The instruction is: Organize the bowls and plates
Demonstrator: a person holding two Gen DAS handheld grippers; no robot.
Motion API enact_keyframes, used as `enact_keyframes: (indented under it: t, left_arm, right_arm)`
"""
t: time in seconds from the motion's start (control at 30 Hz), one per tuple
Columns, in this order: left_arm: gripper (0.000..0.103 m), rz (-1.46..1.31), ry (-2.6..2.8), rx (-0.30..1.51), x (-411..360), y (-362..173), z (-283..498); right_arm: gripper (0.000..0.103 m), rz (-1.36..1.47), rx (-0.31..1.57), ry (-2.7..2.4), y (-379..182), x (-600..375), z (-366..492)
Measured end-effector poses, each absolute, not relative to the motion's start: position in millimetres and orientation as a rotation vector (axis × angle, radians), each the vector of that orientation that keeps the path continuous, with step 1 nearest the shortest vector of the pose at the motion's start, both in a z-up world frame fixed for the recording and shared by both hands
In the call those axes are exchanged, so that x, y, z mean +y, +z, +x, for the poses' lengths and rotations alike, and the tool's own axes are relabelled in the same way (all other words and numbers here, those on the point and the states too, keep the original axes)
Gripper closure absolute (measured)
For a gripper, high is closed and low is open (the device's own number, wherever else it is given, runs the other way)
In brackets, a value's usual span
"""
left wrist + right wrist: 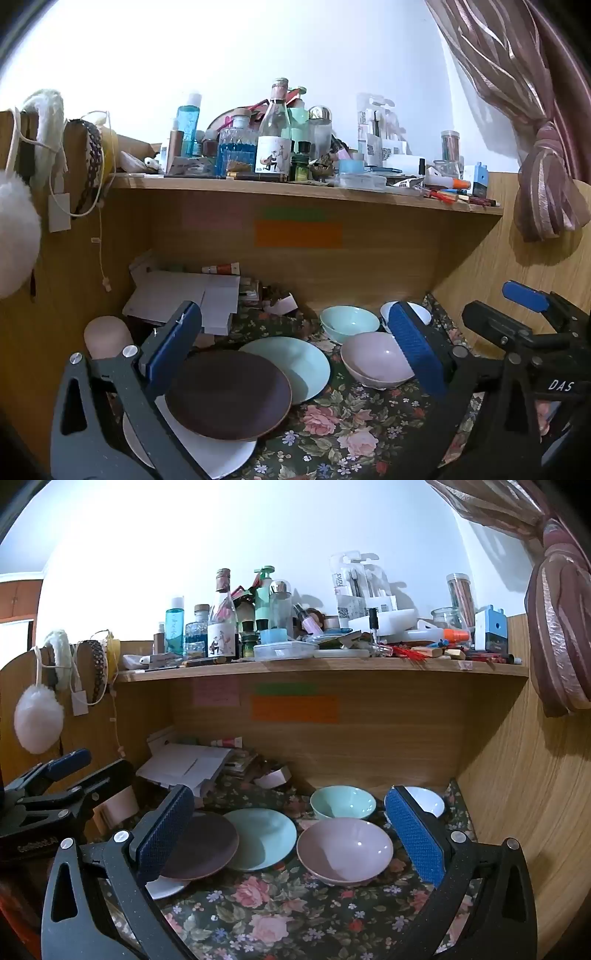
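On the floral cloth a dark brown plate (229, 393) rests on a white plate (207, 448), overlapping a mint plate (295, 363). To the right stand a pink bowl (373, 358), a mint bowl (347, 321) and a white bowl (421, 312). All show in the right wrist view too: brown plate (201, 843), mint plate (260, 836), pink bowl (343, 849), mint bowl (343, 803), white bowl (426, 799). My left gripper (295, 354) is open and empty above the plates. My right gripper (291, 842) is open and empty above the plates and pink bowl.
A wooden alcove surrounds the cloth; its back wall (332, 746) and right wall (517, 794) are close. Papers and boxes (184, 764) lie at the back left. The shelf (295, 664) above is crowded with bottles. A curtain (535, 147) hangs at right.
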State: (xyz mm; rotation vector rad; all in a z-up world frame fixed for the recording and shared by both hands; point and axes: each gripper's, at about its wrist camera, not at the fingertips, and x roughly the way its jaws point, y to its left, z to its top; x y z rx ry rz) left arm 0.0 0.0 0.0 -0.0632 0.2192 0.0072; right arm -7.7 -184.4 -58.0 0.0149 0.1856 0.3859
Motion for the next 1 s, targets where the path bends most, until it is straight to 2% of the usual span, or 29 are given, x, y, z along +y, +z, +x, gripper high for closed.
enact_keyframes:
  t: [1.0]
  left_arm:
    - [0.0,-0.078,-0.004,0.227,-4.2,-0.7,0.7]
  right_arm:
    - [0.0,0.024,0.176,0.389,-54.5,-183.2,-10.1]
